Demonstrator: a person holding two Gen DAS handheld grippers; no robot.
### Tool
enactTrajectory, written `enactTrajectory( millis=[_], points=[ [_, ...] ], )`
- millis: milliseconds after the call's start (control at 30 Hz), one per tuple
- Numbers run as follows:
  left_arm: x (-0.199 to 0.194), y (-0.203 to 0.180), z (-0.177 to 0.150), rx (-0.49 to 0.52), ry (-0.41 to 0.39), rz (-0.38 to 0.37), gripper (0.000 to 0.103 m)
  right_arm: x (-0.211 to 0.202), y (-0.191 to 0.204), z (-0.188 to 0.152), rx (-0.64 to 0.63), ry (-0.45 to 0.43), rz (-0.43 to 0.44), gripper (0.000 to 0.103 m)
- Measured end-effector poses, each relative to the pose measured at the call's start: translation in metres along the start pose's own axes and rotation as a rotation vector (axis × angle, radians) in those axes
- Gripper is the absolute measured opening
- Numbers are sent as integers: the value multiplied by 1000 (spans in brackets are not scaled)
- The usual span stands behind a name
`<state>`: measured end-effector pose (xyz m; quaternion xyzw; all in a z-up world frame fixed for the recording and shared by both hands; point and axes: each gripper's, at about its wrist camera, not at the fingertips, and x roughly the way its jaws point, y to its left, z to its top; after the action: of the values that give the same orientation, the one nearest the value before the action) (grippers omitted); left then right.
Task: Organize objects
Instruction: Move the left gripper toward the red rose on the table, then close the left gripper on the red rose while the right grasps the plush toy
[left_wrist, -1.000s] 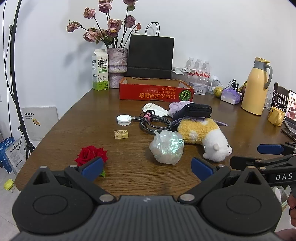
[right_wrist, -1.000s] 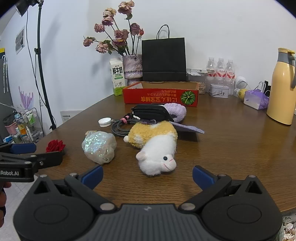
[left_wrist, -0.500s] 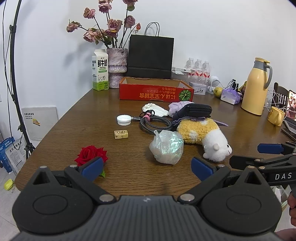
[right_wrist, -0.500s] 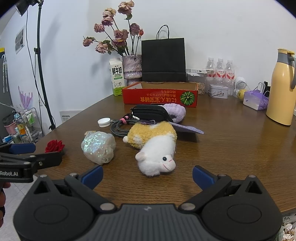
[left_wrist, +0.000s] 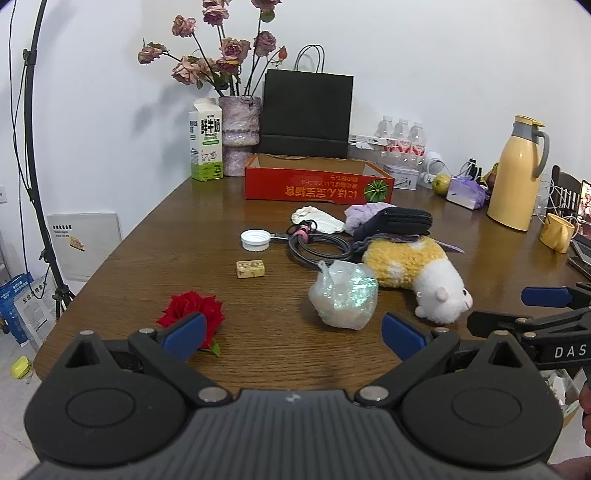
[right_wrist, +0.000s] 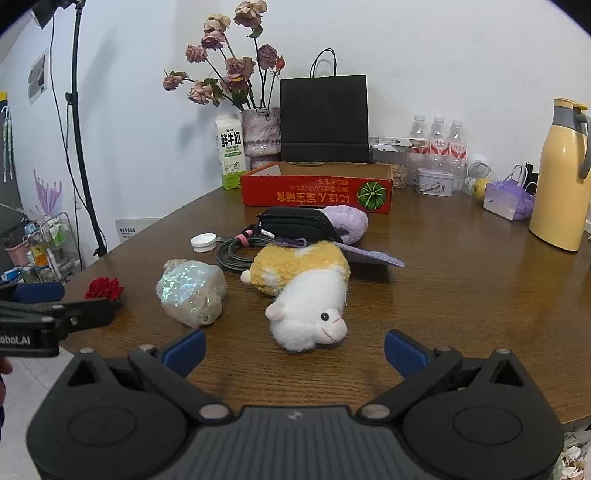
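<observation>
Here we find the plush toy (right_wrist: 303, 291) lying on its side on the wooden table (right_wrist: 461, 280), just ahead of the right gripper (right_wrist: 295, 345) and centred between its blue tips; both jaws are spread wide and hold nothing. Just left of the toy sits a shiny crinkled bag (right_wrist: 192, 291), apart from it. Behind the toy we note a coiled cable (right_wrist: 236, 251), a black pouch (right_wrist: 295, 221) and a white cap (right_wrist: 203, 242). Our left gripper (left_wrist: 293, 334) is likewise spread wide and empty, with the bag (left_wrist: 343, 295) just ahead, right of centre. A red rose (left_wrist: 192, 310) lies beside its left tip, partly hidden. A small yellow block (left_wrist: 250, 268) sits farther ahead. The red cardboard box (left_wrist: 317, 184) stands far ahead.
</observation>
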<state>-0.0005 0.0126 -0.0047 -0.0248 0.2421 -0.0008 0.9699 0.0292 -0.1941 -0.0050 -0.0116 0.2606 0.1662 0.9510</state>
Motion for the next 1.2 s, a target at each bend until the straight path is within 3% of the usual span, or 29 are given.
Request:
enactTrajectory(
  millis=[567,967,1200],
  points=[
    [16,33,-2,-65,10,66,103,18,-5,-2,13,-17,-3,103],
    [47,65,-4,-104,54,143,103,48,-6,-4,15,22,-22,103],
    [67,78,-6,-113,81,145,103,61,-2,1,17,29,-38,103]
  ],
)
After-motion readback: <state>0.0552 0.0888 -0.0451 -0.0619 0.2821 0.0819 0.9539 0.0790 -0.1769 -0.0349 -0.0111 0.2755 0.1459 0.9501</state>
